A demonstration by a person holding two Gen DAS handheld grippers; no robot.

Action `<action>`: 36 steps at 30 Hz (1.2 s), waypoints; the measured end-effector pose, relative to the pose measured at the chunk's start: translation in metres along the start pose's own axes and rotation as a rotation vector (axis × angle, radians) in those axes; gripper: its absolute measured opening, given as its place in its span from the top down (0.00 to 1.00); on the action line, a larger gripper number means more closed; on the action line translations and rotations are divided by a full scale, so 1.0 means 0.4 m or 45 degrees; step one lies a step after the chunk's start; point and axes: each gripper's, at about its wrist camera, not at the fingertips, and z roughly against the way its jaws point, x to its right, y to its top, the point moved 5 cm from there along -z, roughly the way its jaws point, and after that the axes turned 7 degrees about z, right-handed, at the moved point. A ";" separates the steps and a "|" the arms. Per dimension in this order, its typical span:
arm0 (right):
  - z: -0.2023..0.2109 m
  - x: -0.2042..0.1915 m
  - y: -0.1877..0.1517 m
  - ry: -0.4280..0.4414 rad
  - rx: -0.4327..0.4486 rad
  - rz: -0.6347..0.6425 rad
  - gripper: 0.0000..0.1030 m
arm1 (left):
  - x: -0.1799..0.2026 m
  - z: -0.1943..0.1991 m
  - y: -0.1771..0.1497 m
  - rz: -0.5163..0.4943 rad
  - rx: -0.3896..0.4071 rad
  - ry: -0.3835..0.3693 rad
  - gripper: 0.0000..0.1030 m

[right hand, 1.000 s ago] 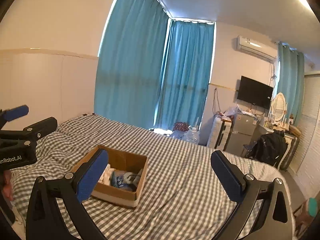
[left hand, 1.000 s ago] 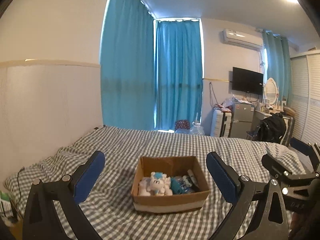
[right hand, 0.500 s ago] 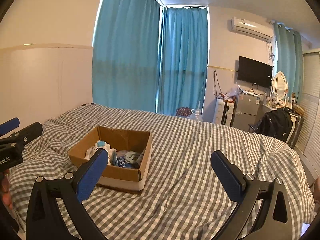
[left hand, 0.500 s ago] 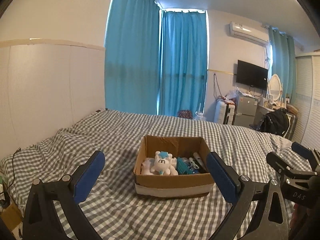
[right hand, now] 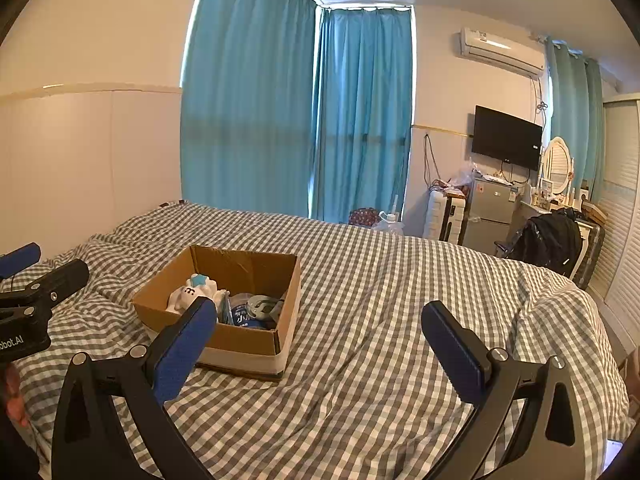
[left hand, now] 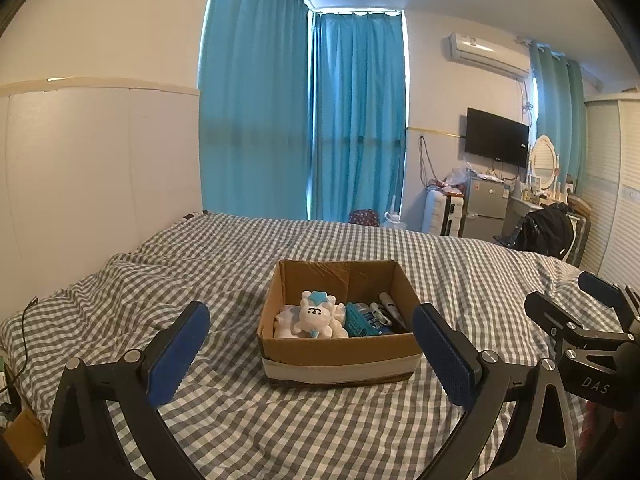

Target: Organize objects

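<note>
Fingers [left hand: 176, 354] of both grippers stand spread wide, holding nothing, short of the cardboard box [left hand: 338, 354] on the checked bed [left hand: 240, 420]. A white plush toy [left hand: 316, 318] and blue packets [left hand: 362, 320] lie inside; whether packing is finished or unpacking pending, I cannot judge.

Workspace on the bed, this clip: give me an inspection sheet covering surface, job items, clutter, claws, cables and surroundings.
Surface: bed with rumpled grey-white checked cover.
Job's things: open cardboard box on the cover, holding a white plush toy with a blue star, a blue packet and small items too small to tell.
Clutter: nothing seen loose on the cover.
Claws: left claw open, empty, framing the box; right claw open, empty, box to its left.
Cables: a black cable at the bed's left edge; wires on the far wall.
Surroundings: blue curtains, wall TV, air conditioner, small fridge.
</note>
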 end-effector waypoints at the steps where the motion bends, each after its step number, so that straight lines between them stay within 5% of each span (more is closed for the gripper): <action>1: 0.001 0.000 0.000 0.002 0.001 0.001 0.00 | 0.001 0.000 -0.001 0.000 -0.001 0.000 0.00; 36: -0.004 -0.010 -0.002 0.011 -0.019 0.010 0.00 | 0.013 0.001 -0.008 -0.012 -0.021 -0.012 0.00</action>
